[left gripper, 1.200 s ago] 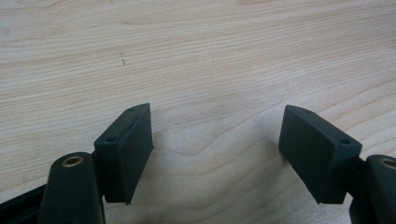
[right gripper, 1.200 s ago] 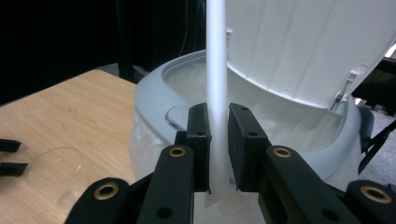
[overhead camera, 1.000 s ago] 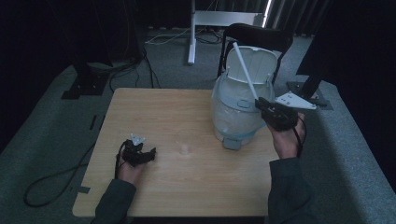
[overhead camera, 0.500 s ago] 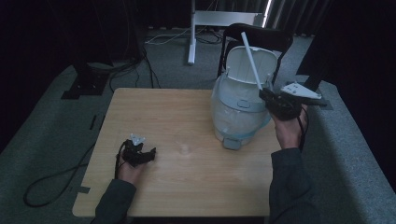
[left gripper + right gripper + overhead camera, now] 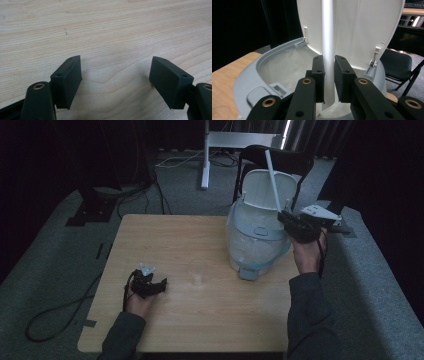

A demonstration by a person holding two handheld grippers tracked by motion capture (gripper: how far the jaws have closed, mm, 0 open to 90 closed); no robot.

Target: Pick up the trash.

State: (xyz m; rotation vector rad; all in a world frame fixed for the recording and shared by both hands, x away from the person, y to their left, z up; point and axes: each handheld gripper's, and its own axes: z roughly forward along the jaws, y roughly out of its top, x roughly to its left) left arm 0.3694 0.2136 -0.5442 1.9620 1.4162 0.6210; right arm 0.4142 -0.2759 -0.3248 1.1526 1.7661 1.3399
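My right tool (image 5: 289, 221) is clamped on a thin white rod (image 5: 273, 179), smooth and round like plastic, leaning up and away from the tool in the high view. In the right gripper view the rod (image 5: 327, 45) runs straight up between the two flat black pads (image 5: 318, 75), both pressed against it; the brass-coloured pivot pins on the jaw links show below. The rod's lower end dips into the open bin (image 5: 255, 240), a rounded pale grey-white plastic tub with a bluish rim band, standing on the far right part of the worktop (image 5: 170, 250). Its lid (image 5: 265, 187) is flipped up, nearly upright, smooth white inside, with small hinge clips at both sides (image 5: 377, 57). The inside of the bin (image 5: 287, 67) looks lined with a thin crinkled translucent film. A grey three-cornered plate (image 5: 320, 213) sits on top of my right tool.

My left tool (image 5: 147, 282) rests on the worktop near the left front, well apart from the bin, jaws spread wide with nothing between them. The left gripper view shows the blocky matte black pads (image 5: 68, 80) just over the pale wood grain (image 5: 107, 37), light laminate with wavy lines.

Behind the bin stands a dark chair (image 5: 280, 160) on grey carpet; cables (image 5: 55, 310) trail on the floor at left.
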